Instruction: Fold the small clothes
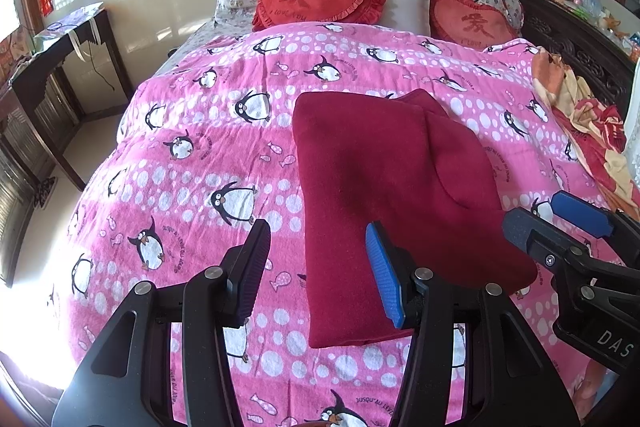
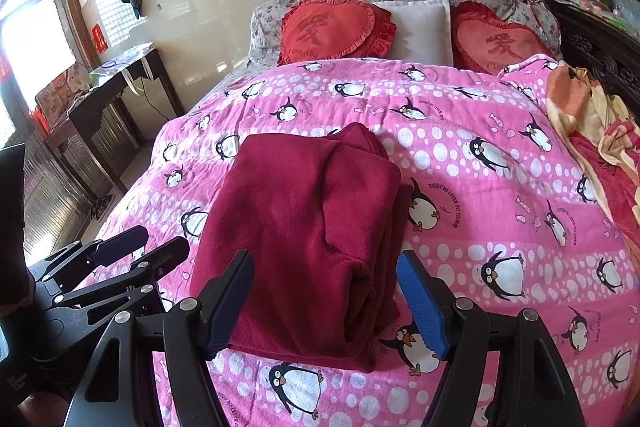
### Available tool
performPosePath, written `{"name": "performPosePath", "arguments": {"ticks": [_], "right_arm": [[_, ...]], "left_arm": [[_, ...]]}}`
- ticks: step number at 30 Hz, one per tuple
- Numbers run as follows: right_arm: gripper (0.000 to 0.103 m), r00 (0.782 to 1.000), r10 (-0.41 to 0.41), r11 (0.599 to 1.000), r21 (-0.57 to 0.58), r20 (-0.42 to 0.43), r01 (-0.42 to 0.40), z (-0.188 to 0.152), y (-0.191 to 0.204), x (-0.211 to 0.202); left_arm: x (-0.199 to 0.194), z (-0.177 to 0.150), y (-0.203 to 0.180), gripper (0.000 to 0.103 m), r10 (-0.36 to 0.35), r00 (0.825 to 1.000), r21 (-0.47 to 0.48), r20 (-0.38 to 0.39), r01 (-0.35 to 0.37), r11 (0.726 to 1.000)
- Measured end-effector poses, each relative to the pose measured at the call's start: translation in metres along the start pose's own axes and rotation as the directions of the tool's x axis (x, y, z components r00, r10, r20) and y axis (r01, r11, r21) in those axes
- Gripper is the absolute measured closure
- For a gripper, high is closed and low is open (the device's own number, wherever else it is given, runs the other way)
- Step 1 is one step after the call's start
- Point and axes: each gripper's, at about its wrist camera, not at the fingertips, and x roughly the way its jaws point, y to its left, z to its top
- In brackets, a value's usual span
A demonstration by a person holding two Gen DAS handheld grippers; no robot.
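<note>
Folded maroon fleece garment [image 2: 304, 235] mid-bed on the penguin blanket [image 2: 480, 187], below the heart cushions [image 2: 336, 27]. Left gripper [image 1: 320, 267] and right gripper [image 2: 326, 303] hovering above, jaws apart, empty. Likely soft, light, floppy; best pinched at near-edge corners.
</note>
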Motion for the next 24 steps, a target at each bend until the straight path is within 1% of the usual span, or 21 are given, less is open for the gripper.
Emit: {"name": "performPosePath", "arguments": {"ticks": [24], "right_arm": [[0.032,1.000,0.007,1.000,0.010,-0.013,-0.007,-0.0022,0.0008,0.0028]], "left_arm": [[0.0012,-0.0006,-0.0020,0.053,0.002,1.000,0.002,-0.001,-0.002,1.000]]}}
